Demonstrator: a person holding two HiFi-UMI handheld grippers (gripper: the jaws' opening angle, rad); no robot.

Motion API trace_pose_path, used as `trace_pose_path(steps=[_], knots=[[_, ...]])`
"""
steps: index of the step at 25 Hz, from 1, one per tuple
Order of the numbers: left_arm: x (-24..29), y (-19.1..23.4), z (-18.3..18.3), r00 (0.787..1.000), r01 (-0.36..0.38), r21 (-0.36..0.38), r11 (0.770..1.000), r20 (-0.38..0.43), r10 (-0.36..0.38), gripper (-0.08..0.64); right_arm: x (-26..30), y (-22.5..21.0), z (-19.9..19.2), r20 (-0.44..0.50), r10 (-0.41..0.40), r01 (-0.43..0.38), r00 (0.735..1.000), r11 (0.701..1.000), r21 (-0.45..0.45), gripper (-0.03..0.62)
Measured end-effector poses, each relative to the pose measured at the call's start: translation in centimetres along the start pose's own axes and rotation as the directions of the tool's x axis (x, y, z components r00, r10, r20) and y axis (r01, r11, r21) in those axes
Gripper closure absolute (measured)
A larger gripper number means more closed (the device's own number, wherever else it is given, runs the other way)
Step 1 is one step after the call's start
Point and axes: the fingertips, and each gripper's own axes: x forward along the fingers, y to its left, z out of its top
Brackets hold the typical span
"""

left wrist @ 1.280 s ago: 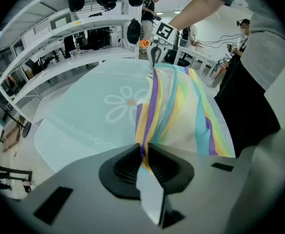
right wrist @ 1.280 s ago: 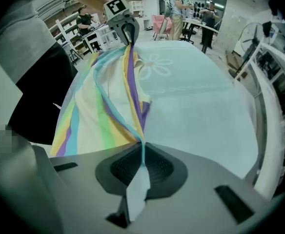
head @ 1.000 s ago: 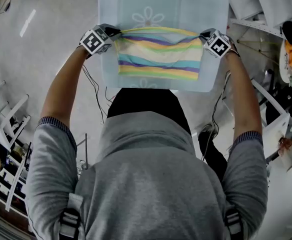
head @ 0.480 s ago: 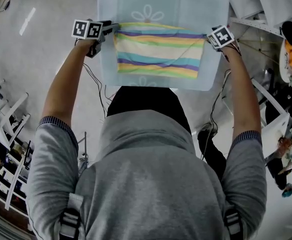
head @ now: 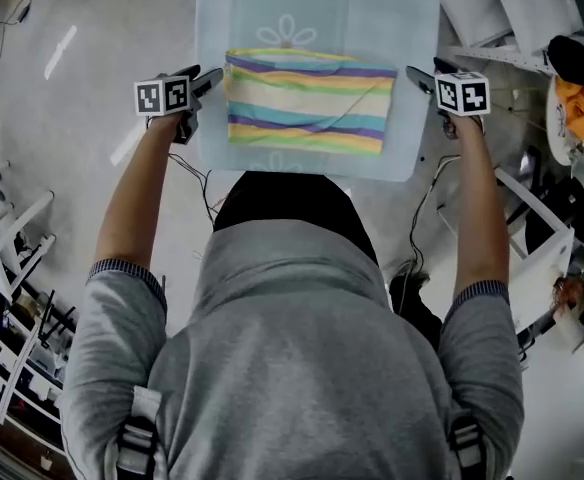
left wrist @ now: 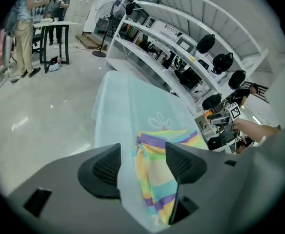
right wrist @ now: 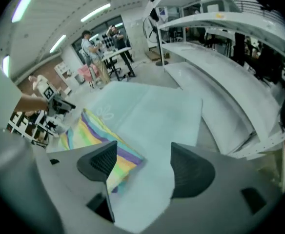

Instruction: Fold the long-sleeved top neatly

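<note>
The long-sleeved top (head: 307, 101), striped in yellow, purple, teal and cream, lies folded into a rectangle on the pale blue cloth-covered table (head: 272, 8). My left gripper (head: 207, 80) hovers just off the top's left edge. Its jaws have just been opening and hold nothing. In the left gripper view the top (left wrist: 154, 179) shows below the gap of the left gripper (left wrist: 142, 165). My right gripper (head: 419, 76) hangs beyond the top's right edge, its jaws also just opened and holding nothing. In the right gripper view the top (right wrist: 91, 130) lies left of the right gripper (right wrist: 145, 167).
White shelving (head: 532, 38) runs along the table's right side, with an orange item (head: 579, 103) on it. Cables (head: 187, 168) hang by the table's left edge. A white rack (head: 12, 238) stands at the left. People stand at a far table (right wrist: 101, 50).
Both grippers have let go of the top's far corners, opened, rolled and drawn outward off its sides. The top now lies flat and folded on the table.
</note>
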Motion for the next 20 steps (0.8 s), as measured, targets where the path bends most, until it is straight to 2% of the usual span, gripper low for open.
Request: trace_pose_path(steps=[3,6,10,15,20], knots=[[-1.4,-2.5,-1.2,0.999,0.009,0.017,1.0,0.036,-0.01,0.256,-2.8,3.8,0.5,0.121,0.049,-0.055,0.991,0.997,0.045,0.232],[-2.9,-5.2,-1.8,0.996,-0.005,0.06,0.998,0.086,0.0,0.254,-4.9,7.6,0.1,0.201,0.098,-0.111,0.975,0.992,0.055,0.23],[-4.8,-8.7,-2.2,0.987,-0.03,0.1,0.994,0.162,0.014,0.253,-7.1,12.1,-1.1,0.271,0.148,-0.161,0.951,0.987,0.025,0.23],[-7.0,-12.2,-4.1,0.98,-0.07,0.139,0.988,0.193,0.042,0.253,-10.1,16.5,-1.8,0.344,0.166,-0.169,0.924,0.985,-0.021,0.23],[-7.9,-13.1,-5.8,0.97,-0.139,0.132,0.982,0.219,0.108,0.253,-11.6,20.4,-1.9,0.434,0.206,-0.236,0.877,0.972,0.015,0.232]])
